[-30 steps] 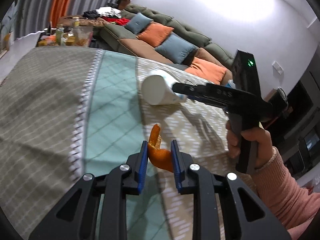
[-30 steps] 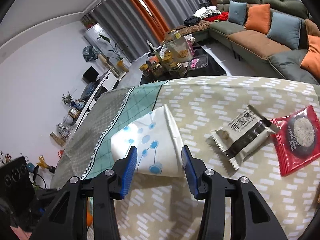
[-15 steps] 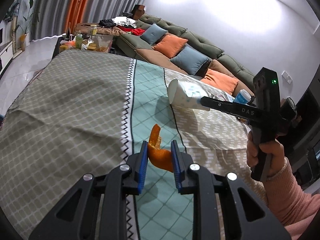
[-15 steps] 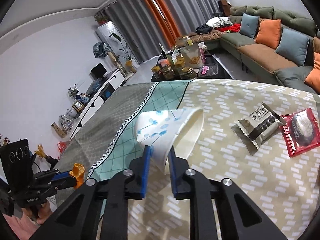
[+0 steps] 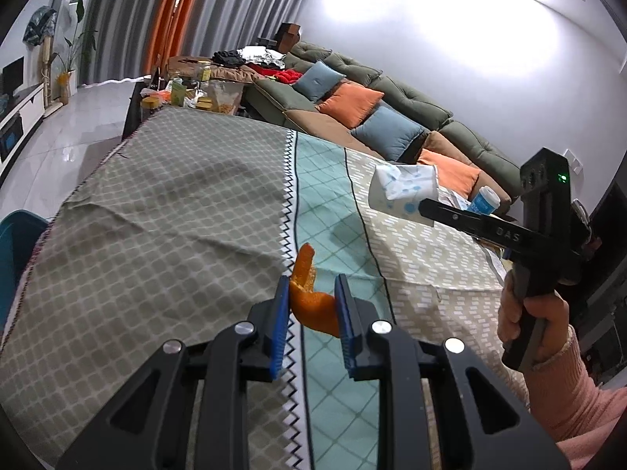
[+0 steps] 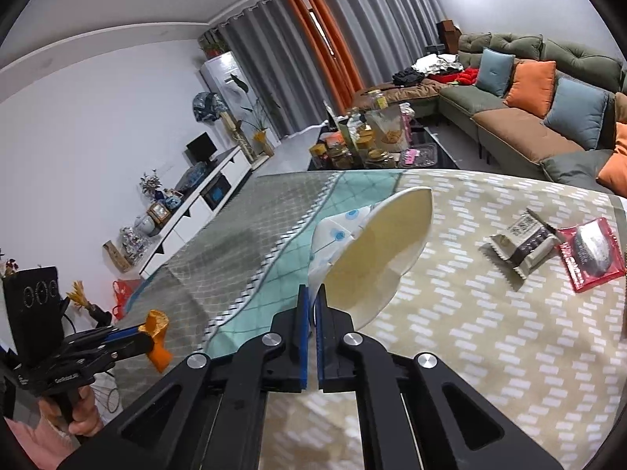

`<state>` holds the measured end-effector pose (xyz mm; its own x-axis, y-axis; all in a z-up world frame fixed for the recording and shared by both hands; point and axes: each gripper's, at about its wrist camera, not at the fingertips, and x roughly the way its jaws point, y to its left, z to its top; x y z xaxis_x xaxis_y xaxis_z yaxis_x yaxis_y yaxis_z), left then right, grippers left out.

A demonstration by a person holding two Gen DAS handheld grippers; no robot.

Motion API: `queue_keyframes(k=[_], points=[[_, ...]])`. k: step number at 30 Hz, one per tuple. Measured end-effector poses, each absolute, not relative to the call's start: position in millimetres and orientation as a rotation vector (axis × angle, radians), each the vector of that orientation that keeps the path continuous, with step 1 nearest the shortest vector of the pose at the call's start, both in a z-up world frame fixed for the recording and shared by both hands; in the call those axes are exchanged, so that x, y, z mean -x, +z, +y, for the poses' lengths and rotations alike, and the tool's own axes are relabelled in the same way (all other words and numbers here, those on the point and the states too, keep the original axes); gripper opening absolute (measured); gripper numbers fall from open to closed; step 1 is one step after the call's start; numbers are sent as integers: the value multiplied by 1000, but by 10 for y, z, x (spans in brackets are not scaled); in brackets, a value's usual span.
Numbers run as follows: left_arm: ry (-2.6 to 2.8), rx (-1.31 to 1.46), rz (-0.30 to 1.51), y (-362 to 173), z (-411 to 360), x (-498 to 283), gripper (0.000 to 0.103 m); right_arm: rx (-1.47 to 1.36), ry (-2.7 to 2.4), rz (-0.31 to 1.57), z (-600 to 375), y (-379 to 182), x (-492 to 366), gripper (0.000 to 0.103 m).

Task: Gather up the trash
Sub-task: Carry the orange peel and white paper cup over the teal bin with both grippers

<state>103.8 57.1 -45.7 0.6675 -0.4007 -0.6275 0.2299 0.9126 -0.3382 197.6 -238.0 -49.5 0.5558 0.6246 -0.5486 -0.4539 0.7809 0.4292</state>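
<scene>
Trash is in both tools at once: a curled strip of orange peel (image 5: 311, 305) sits pinched between the blue pads of the left gripper (image 5: 311, 305), and a crushed white paper cup with blue dots (image 6: 368, 258) is clamped flat by its wall in the right gripper (image 6: 309, 305), whose jaws are pressed nearly together on the paper.

Both tools are held clear above the patterned tablecloth (image 5: 164, 235), angled downward. From the left wrist camera, the right tool reaches in from the right edge, gripped by a hand (image 5: 533, 321) in a pink knitted sleeve (image 5: 576, 403), with the cup's open mouth facing left. From the right wrist camera, the left tool shows at the lower left, its handle in a hand (image 6: 84, 415), the peel sticking out beyond its tips over the table's edge.

Counted: one peel, one paper cup, two grippers. Two sealed snack packets lie flat on the beige part of the cloth, just beside each other: one grey-and-black wrapper (image 6: 523, 246) and one red transparent packet (image 6: 591, 254). One small blue-and-white cylindrical container (image 5: 484, 201) stands behind the right tool. On the green sofa (image 6: 548, 78), the right wrist view shows two blue cushions and three orange ones.
</scene>
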Motion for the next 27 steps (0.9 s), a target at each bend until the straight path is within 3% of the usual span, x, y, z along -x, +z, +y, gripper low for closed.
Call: queue_keyframes(k=[27], points=[[-211,256,712,-326,1283,-677,24,-215,923,720,-1483,-336,-1438,3]])
